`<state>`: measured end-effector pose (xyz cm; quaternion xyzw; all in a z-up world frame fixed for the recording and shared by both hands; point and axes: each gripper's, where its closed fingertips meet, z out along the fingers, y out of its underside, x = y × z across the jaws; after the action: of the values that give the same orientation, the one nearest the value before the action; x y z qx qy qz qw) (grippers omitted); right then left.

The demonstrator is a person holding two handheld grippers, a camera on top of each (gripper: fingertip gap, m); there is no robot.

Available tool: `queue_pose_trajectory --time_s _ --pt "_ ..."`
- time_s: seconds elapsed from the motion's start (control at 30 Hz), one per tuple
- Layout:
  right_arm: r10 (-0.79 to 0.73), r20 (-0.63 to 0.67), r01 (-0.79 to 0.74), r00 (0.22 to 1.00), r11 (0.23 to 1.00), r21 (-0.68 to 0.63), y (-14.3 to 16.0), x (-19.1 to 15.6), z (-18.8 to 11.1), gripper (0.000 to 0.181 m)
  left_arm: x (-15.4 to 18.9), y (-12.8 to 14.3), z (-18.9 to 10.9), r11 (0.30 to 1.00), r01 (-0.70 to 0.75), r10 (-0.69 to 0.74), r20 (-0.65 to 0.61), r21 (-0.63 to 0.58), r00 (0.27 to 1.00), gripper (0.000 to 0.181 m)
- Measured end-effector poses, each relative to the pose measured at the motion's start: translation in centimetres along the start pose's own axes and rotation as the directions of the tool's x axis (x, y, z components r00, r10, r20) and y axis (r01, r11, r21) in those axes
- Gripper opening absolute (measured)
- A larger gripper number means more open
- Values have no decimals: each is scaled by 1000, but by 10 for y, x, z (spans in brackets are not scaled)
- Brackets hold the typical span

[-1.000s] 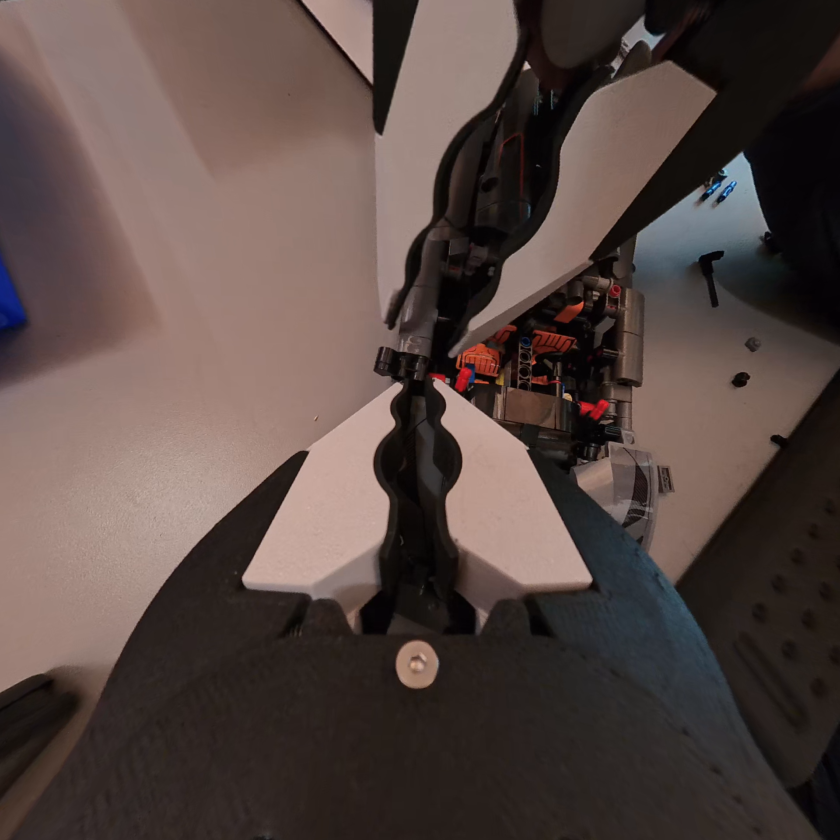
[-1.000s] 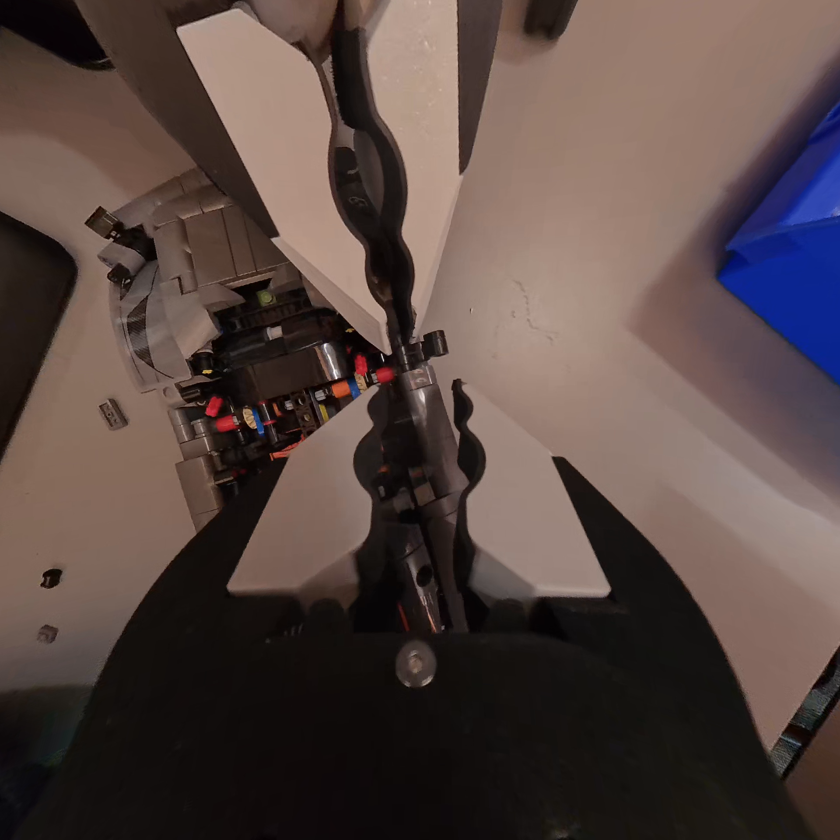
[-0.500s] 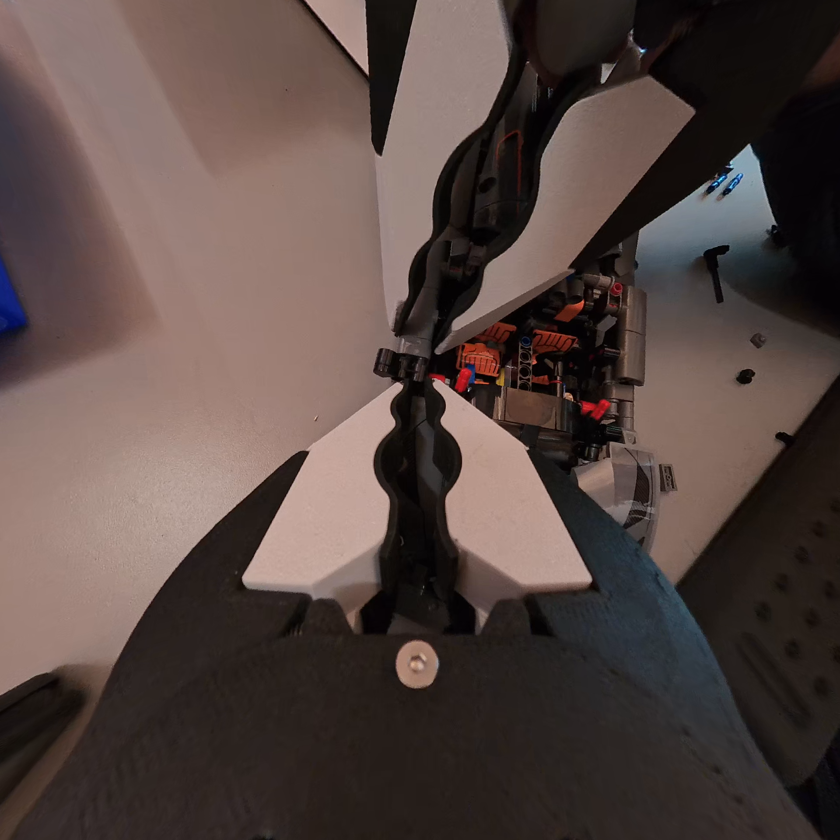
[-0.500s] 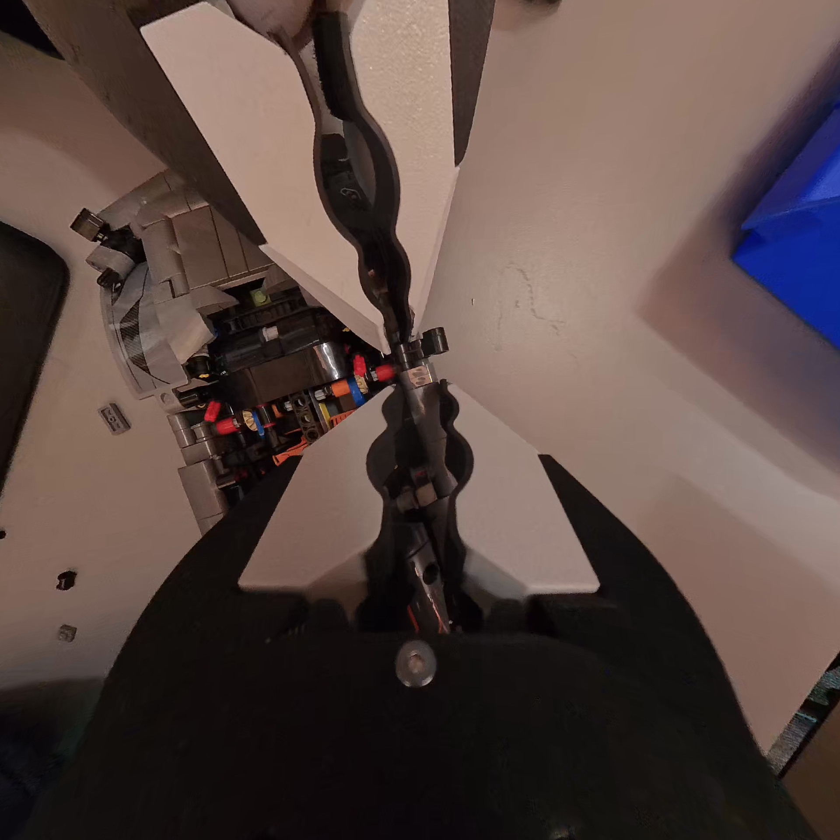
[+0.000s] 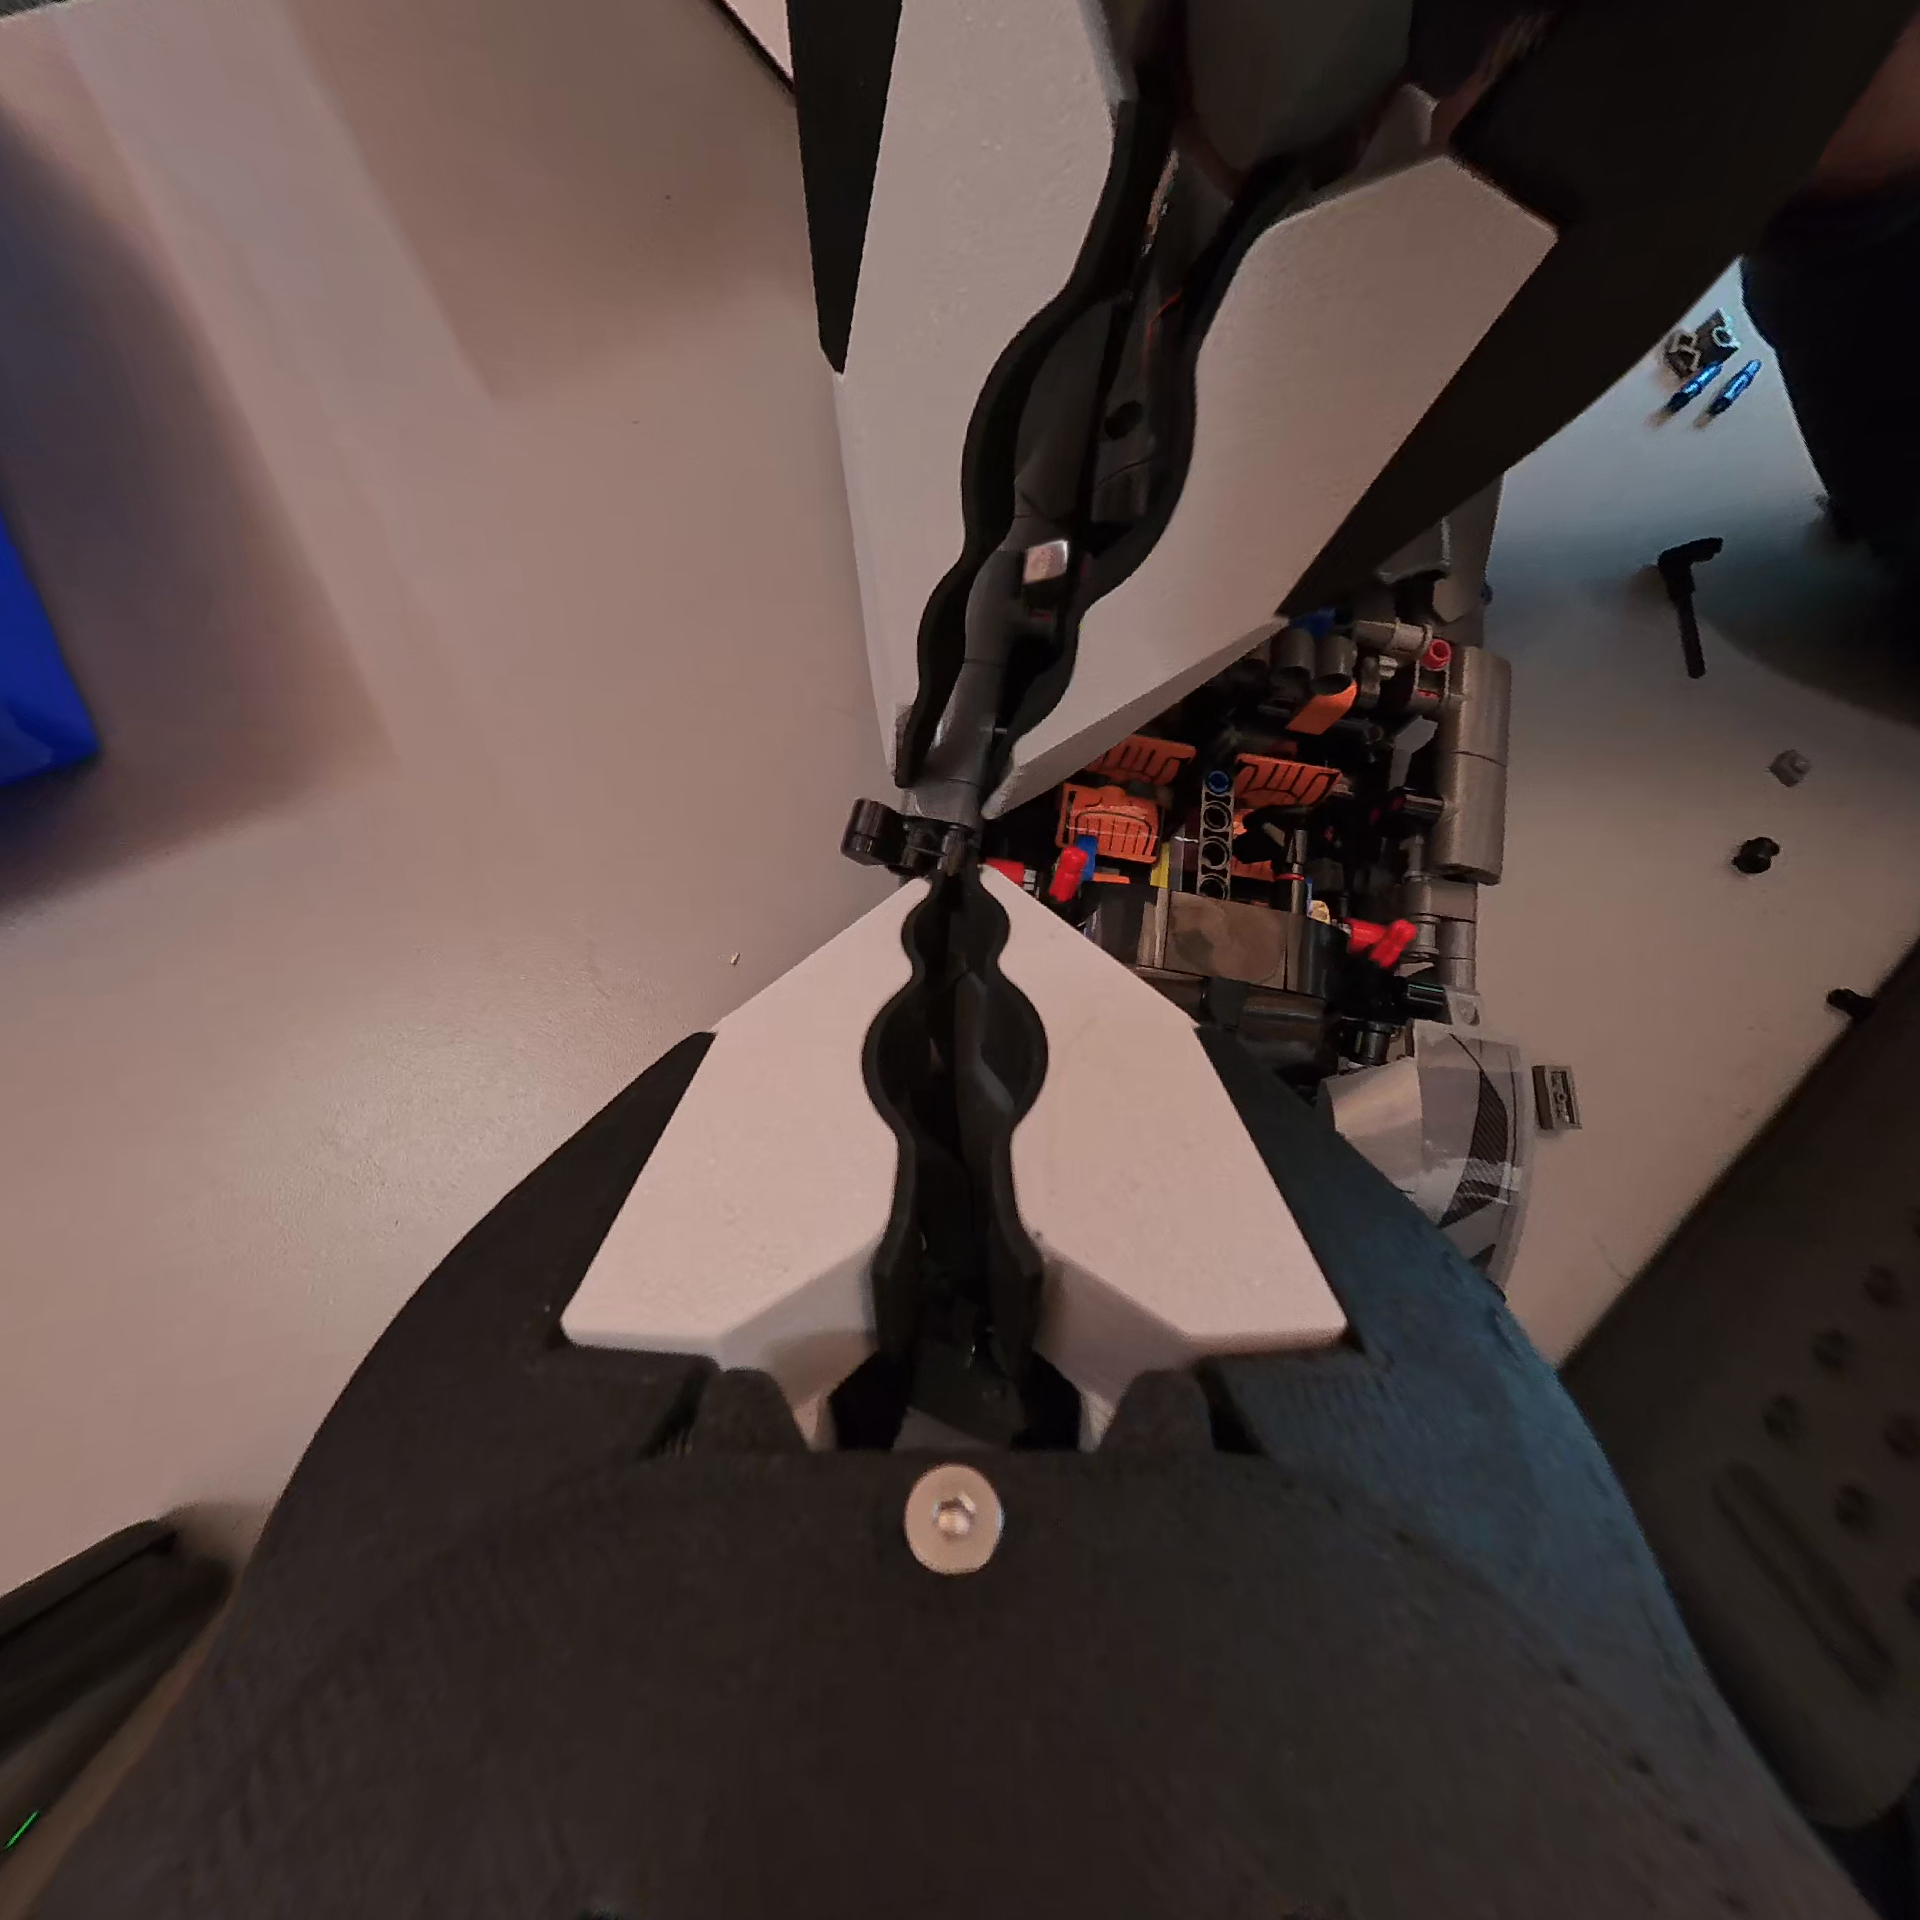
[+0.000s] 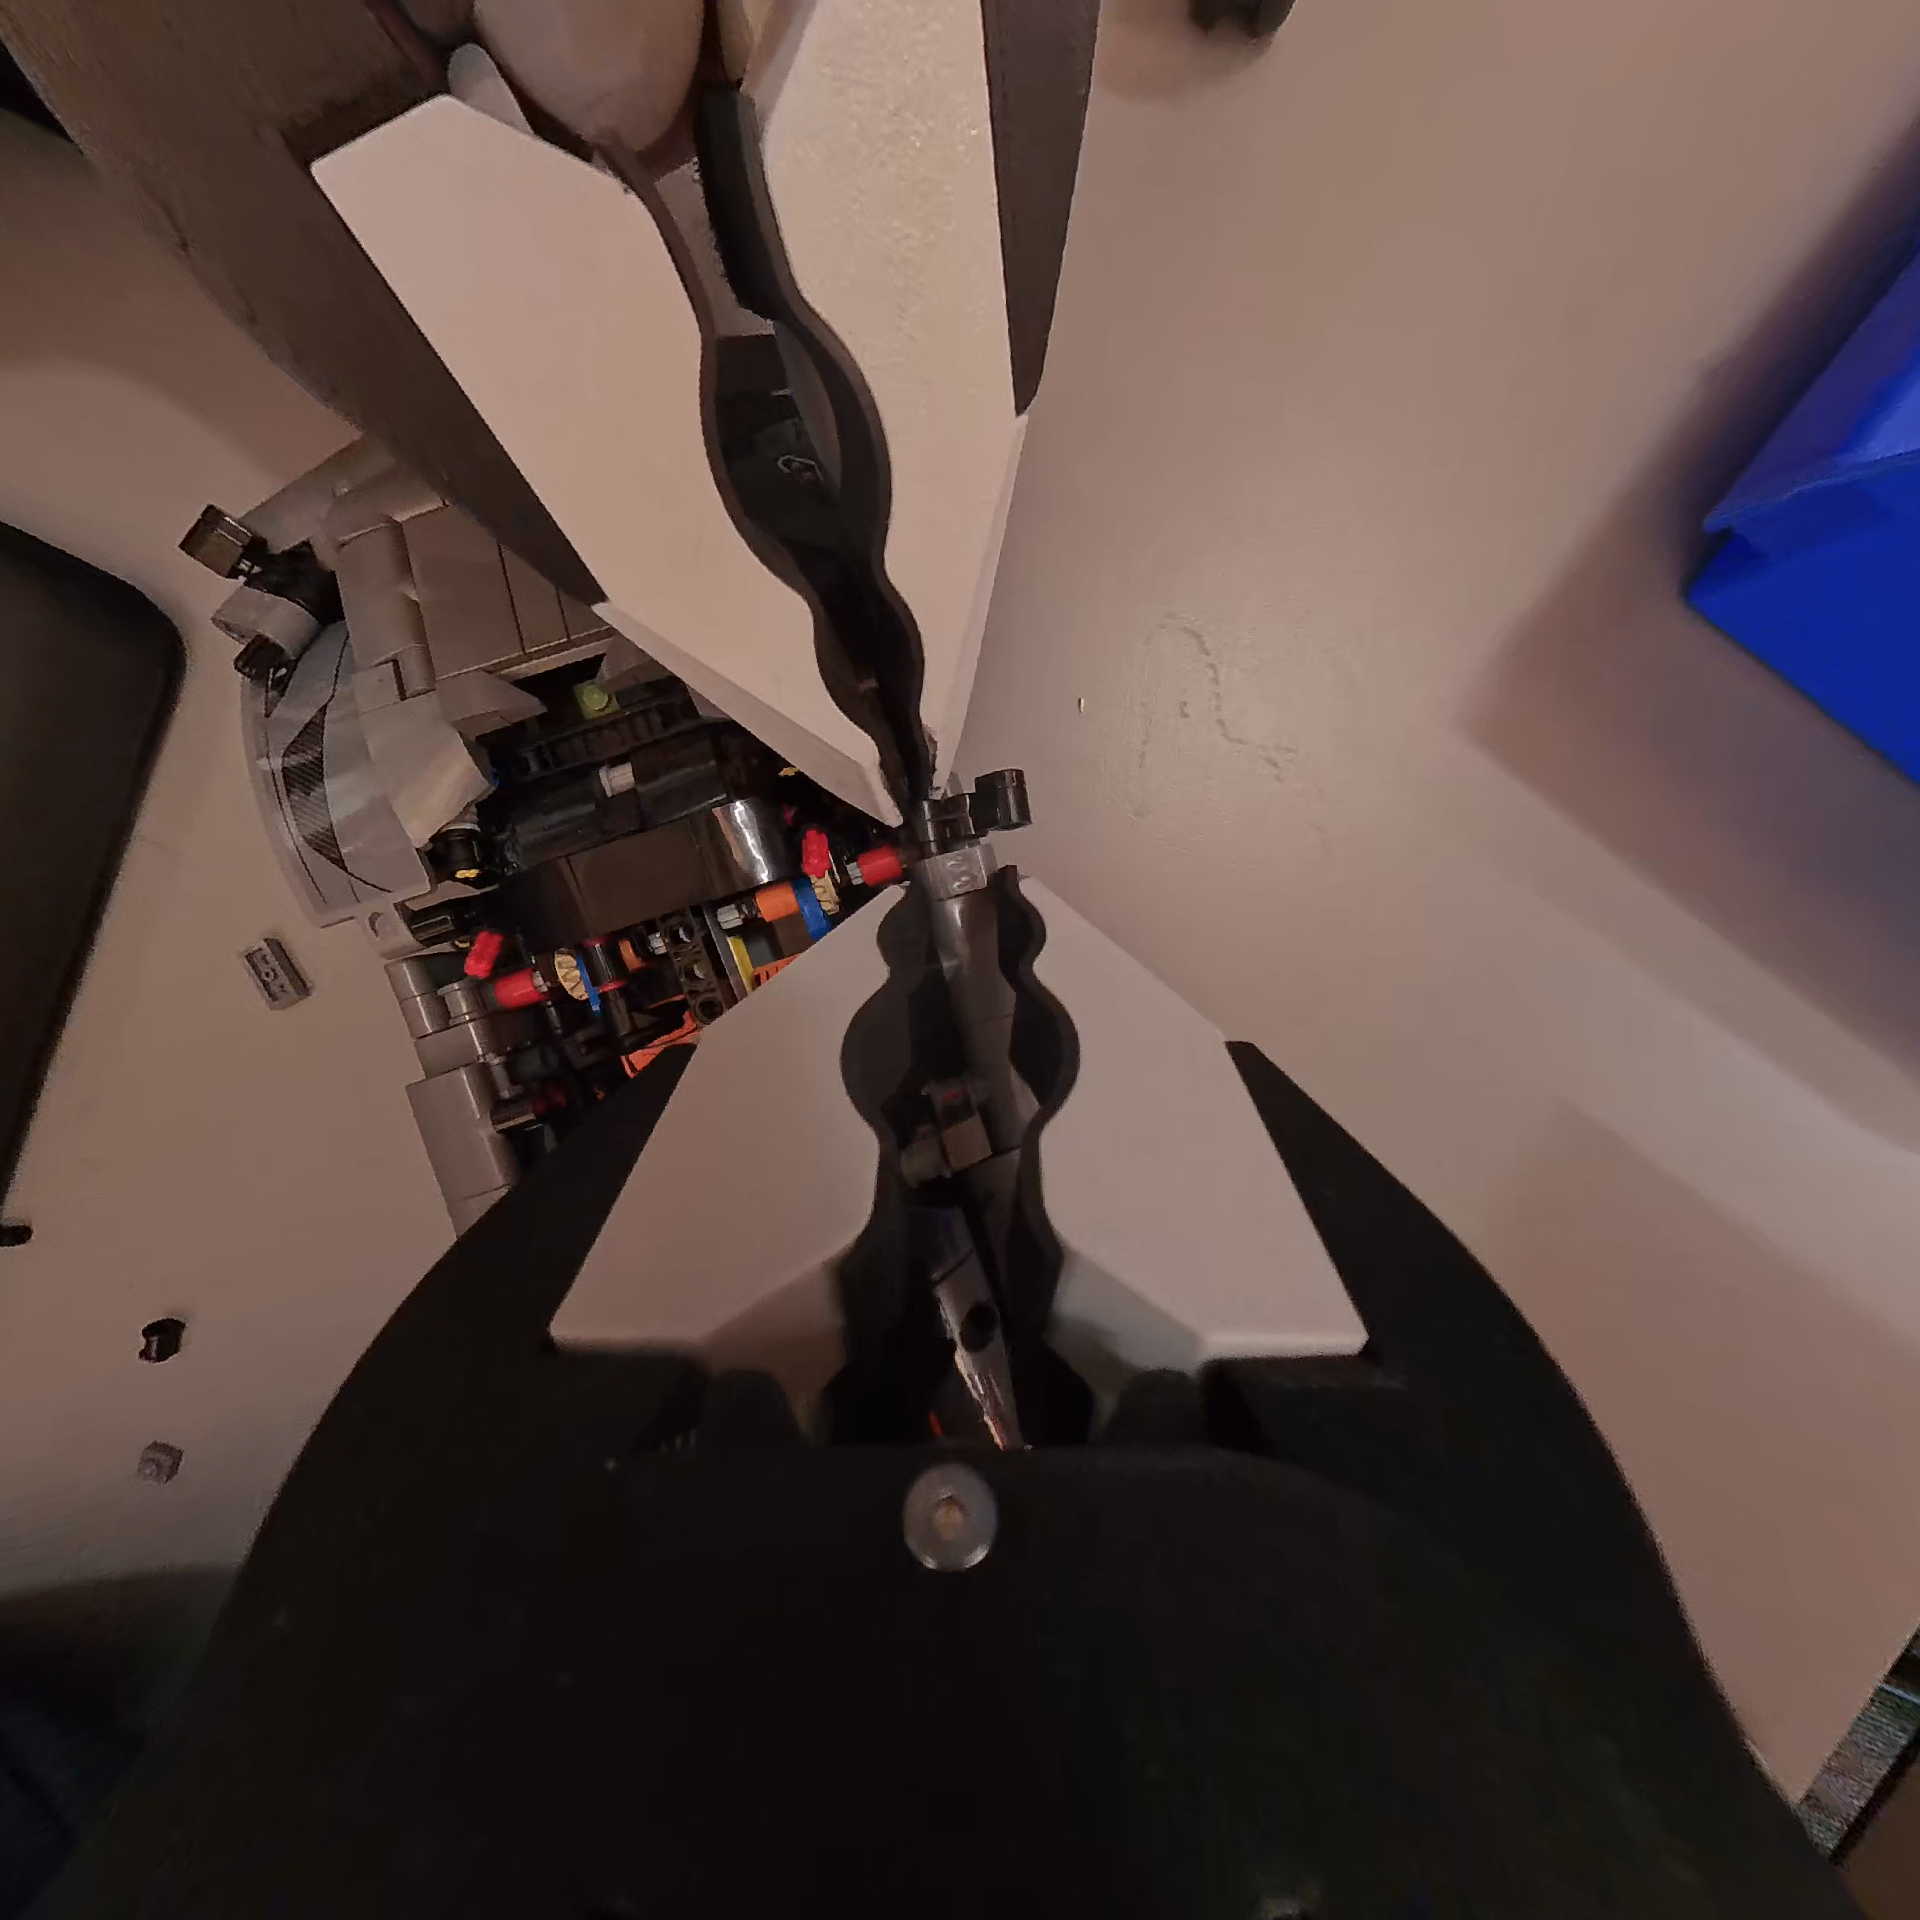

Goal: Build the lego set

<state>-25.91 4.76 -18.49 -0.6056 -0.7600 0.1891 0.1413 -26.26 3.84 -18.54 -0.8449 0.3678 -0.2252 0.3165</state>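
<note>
My left gripper [image 5: 948, 888] and right gripper [image 6: 961, 894] meet tip to tip above the white table. The left is shut on a thin black lego piece [image 5: 966, 1049], with a black connector [image 5: 894, 831] at its tips. The right is shut on a long grey lego subassembly [image 6: 961, 997], whose end touches that connector [image 6: 982, 805]. In the left wrist view the right gripper [image 5: 951, 790] comes down from the top with the grey subassembly [image 5: 1039, 582]. In the right wrist view the left gripper [image 6: 914, 774] comes from the top. The partly built grey, black and orange model [image 5: 1299, 831] [image 6: 582, 883] lies on the table below.
A blue bin [image 6: 1829, 582] [image 5: 31, 665] stands to one side. Loose pieces lie beyond the model: a black part [image 5: 1688, 603], blue pins [image 5: 1714, 384], a small grey plate [image 6: 275, 971]. A black perforated mat [image 5: 1818, 1299] and a dark tray [image 6: 62, 810] border the table. Both grippers' tips are roughly 15 centimetres from the small grey plate [image 6: 275, 971]. It is also in sight in the left wrist view [image 5: 1552, 1094].
The right gripper's jaws have closed in on the grey subassembly. Both grippers stay tip to tip, with only a slight shift over the model.
</note>
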Motion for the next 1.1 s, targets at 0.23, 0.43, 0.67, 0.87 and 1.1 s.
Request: queue_pose_trajectory --time_s 0.23,0.43,0.67,0.87,1.1 --pt "2 -3 -2 1000 1000 0 0 1 0 10 0 0 2 999 -24 25 24 -22 999 0" --pt "-5 -4 5 1000 1000 2 0 0 0 9 0 0 2 999 -17 17 10 -27 1000 0" --pt "-2 -3 2 1000 1000 0 1 1 1 9 0 0 4 998 -28 29 18 -47 999 0" --pt "-4 -6 4 1000 1000 6 -1 1 -1 9 0 -1 1 998 -44 45 26 -39 999 3" --pt "35 -106 -27 994 997 73 -5 12 -37 20 -8 -1 -5 998 42 -42 4 46 999 13"
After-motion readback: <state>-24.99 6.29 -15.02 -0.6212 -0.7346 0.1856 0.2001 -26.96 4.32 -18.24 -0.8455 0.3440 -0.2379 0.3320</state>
